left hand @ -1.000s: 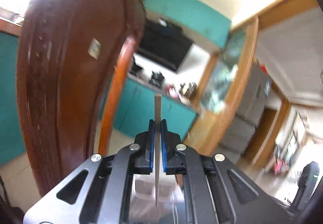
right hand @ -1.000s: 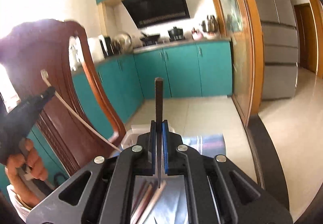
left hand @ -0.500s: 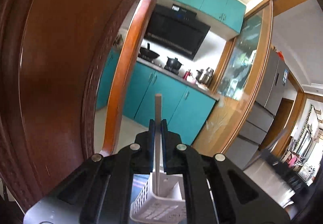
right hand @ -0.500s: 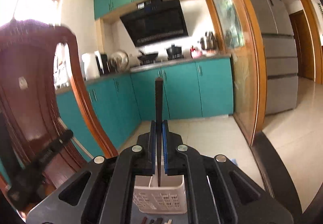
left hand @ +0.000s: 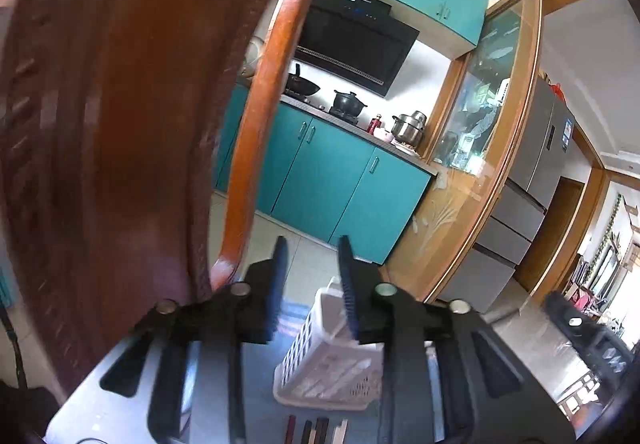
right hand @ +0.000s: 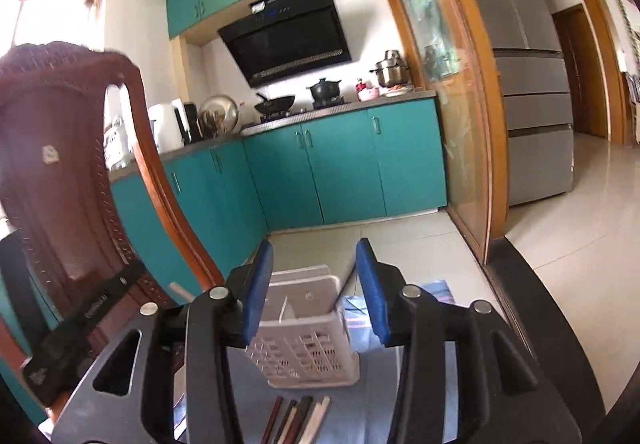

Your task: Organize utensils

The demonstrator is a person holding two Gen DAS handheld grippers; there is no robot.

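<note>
A white slotted utensil basket (left hand: 332, 364) stands on the grey table, also in the right wrist view (right hand: 308, 340). Light and dark chopsticks stand inside it (right hand: 285, 310). Several loose chopsticks (right hand: 298, 418) lie on the table in front of it, also seen in the left wrist view (left hand: 316, 429). My left gripper (left hand: 310, 264) is open and empty above and behind the basket. My right gripper (right hand: 316, 264) is open and empty just above the basket. The left gripper's body (right hand: 80, 320) shows at the left of the right wrist view.
A dark wooden chair back (left hand: 120, 124) stands close on the left, also in the right wrist view (right hand: 60, 172). Teal kitchen cabinets (right hand: 340, 164), a glass partition (right hand: 452, 104) and a grey fridge (right hand: 528, 76) lie beyond the table's far edge.
Both grippers have opened and let go of their chopsticks, a light one on the left and a dark one on the right. Both now sit lower over the basket.
</note>
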